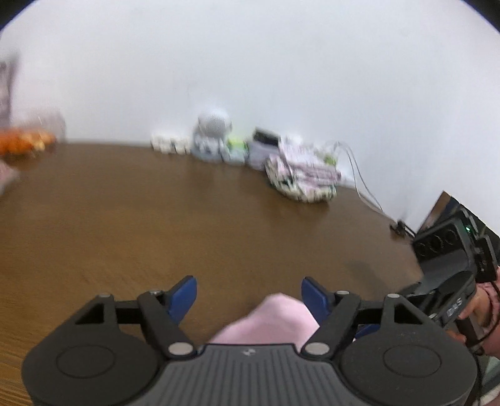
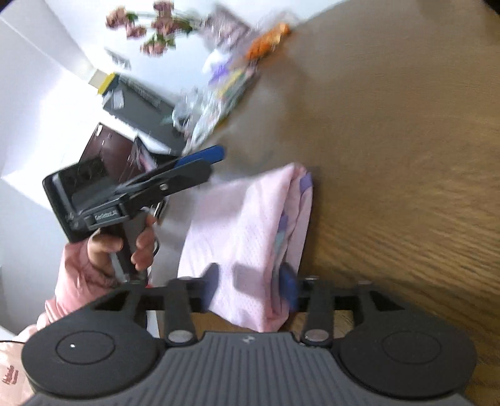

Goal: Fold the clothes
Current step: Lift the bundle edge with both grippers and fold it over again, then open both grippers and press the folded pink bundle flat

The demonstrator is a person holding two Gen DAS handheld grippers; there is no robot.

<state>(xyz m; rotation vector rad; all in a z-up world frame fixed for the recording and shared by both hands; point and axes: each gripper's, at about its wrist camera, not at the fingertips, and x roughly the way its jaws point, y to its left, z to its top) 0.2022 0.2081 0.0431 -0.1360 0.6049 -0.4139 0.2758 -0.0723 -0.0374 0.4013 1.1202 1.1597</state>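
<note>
A folded pink garment (image 2: 247, 237) with purple and blue print along one edge lies on the brown wooden table (image 2: 390, 156). My right gripper (image 2: 250, 284) is open, its blue fingers (image 2: 289, 285) on either side of the garment's near end. My left gripper (image 1: 249, 293) is open above the table; a corner of the pink garment (image 1: 275, 321) shows between its blue fingers (image 1: 184, 296), not pinched. The left gripper also shows in the right wrist view (image 2: 203, 159), held by a hand just left of the garment. The right gripper's body shows at the right of the left wrist view (image 1: 453, 268).
Along the wall at the table's far edge stand a white round object (image 1: 214, 125), small boxes (image 1: 168, 145) and stacked packets (image 1: 303, 175) with a cable (image 1: 359, 178). Orange items (image 1: 22, 140) sit at the far left. Flowers (image 2: 150, 28) and a dark cabinet (image 2: 103, 156) lie beyond the table.
</note>
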